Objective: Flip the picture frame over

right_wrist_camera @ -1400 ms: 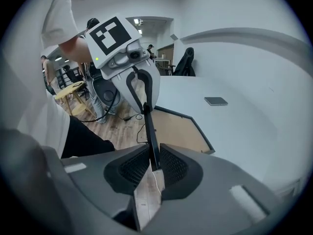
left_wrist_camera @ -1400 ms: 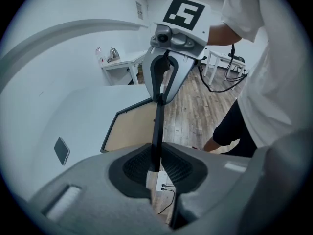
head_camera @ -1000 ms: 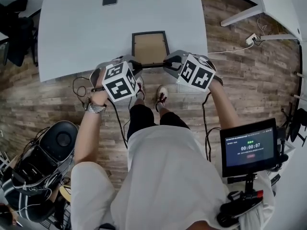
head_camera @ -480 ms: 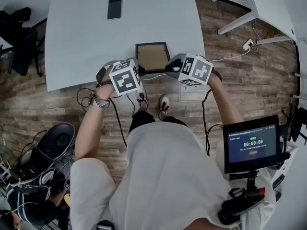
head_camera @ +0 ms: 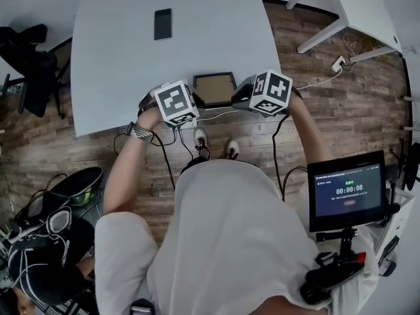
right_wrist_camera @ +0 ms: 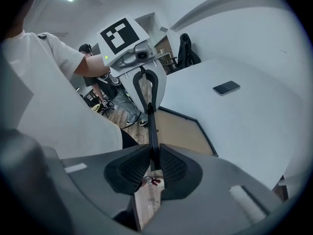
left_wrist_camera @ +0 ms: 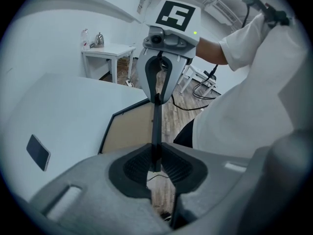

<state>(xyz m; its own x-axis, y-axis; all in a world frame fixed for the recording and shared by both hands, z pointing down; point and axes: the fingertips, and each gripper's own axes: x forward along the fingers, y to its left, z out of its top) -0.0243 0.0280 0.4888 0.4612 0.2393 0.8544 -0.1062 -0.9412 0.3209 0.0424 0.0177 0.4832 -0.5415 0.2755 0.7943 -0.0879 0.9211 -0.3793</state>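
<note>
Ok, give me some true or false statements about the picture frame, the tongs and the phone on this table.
1. The left tongs and right tongs both clamp the near edge of the black-rimmed picture frame. True.
2. The frame's brown backing faces up. True.
3. The dark rectangular phone lies on the frame. False: it lies apart, farther back on the white table.
4. The right tongs are empty. False: they grip the frame.

Picture frame (head_camera: 214, 88) at table (head_camera: 118, 64) near edge, between left hand-held gripper (left_wrist_camera: 155, 164) and right hand-held gripper (right_wrist_camera: 153, 164), phone (head_camera: 163, 23) behind.
</note>
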